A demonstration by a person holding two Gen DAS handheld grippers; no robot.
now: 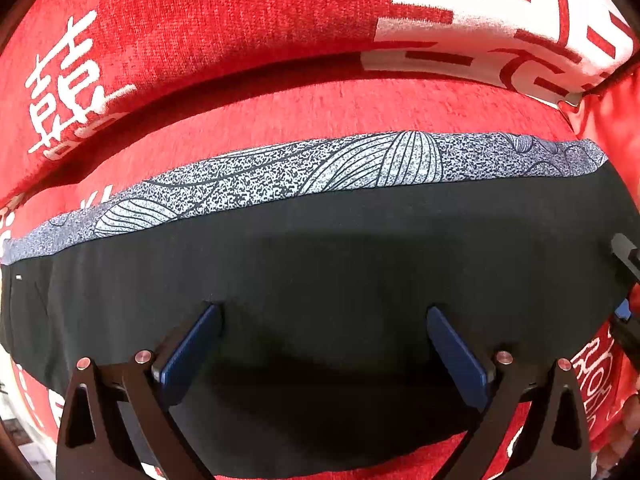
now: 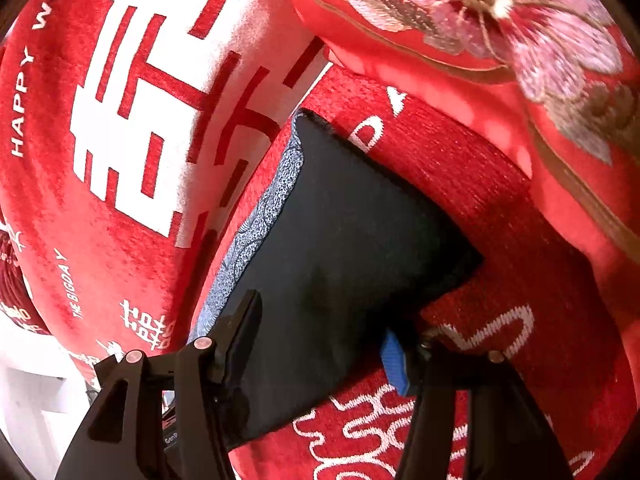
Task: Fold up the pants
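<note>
The black pants (image 1: pixel 320 256) lie flat on a red sofa seat (image 1: pixel 320 108), with a grey patterned band (image 1: pixel 320 168) along their far edge. My left gripper (image 1: pixel 324 316) is open just above the black cloth, its blue pads (image 1: pixel 192 352) wide apart and empty. In the right wrist view the pants (image 2: pixel 344 240) lie as a folded black panel with the grey band (image 2: pixel 260 220) on the left. My right gripper (image 2: pixel 320 320) is open over the near end of the pants, the black cloth lying between its fingers (image 2: pixel 240 320). The right gripper's tip also shows in the left wrist view (image 1: pixel 628 256).
A red sofa back with white characters (image 1: pixel 480 20) rises behind the pants. A red cushion with embroidered flowers (image 2: pixel 500 20) sits at the right end. The seat cover carries white lettering (image 2: pixel 380 432). A white floor or wall (image 2: pixel 32 392) shows at the lower left.
</note>
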